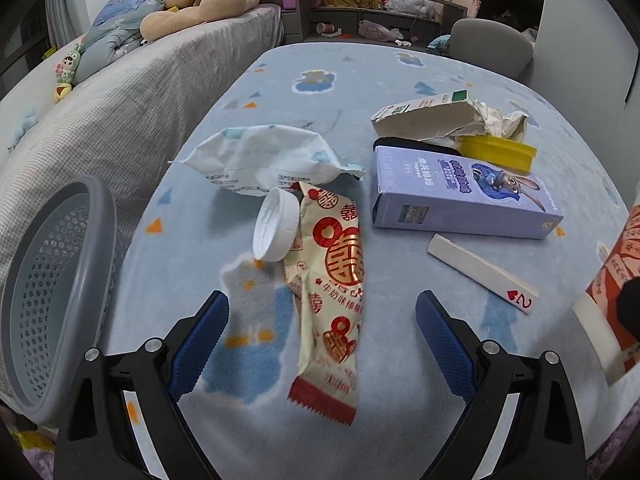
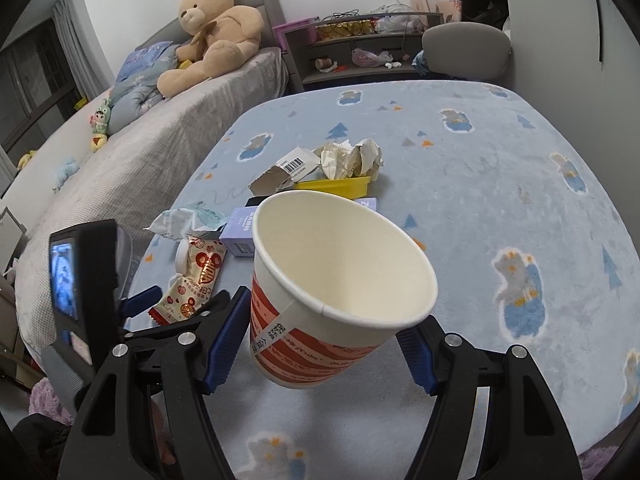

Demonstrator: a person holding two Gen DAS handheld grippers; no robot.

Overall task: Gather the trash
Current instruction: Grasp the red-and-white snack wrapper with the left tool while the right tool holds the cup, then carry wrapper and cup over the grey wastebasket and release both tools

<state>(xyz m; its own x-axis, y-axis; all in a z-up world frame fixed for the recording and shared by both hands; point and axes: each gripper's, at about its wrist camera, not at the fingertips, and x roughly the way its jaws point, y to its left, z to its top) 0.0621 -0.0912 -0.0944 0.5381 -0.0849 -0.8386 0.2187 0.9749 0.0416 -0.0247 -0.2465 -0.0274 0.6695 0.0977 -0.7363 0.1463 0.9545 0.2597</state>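
Observation:
In the left wrist view my left gripper (image 1: pixel 322 298) is open and hovers low over a cream and red snack wrapper (image 1: pixel 338 276), which lies lengthwise between its blue fingers. A white bottle cap (image 1: pixel 276 226) leans on the wrapper's far end. Behind it lies a white wipes packet (image 1: pixel 260 160). To the right are a purple box (image 1: pixel 460 196), a torn carton (image 1: pixel 420 118), crumpled paper (image 1: pixel 504 120) and a yellow lid (image 1: pixel 496 152). My right gripper (image 2: pixel 324 328) is shut on a red and white paper cup (image 2: pixel 340 276), held tilted above the table.
A grey perforated basket (image 1: pixel 52 288) stands off the table's left edge, beside the bed (image 1: pixel 120 112). A white strip with a playing card mark (image 1: pixel 480 272) lies right of the wrapper. A blue fleece blanket (image 2: pixel 500 184) covers the table. A grey chair (image 2: pixel 466 50) stands at the far end.

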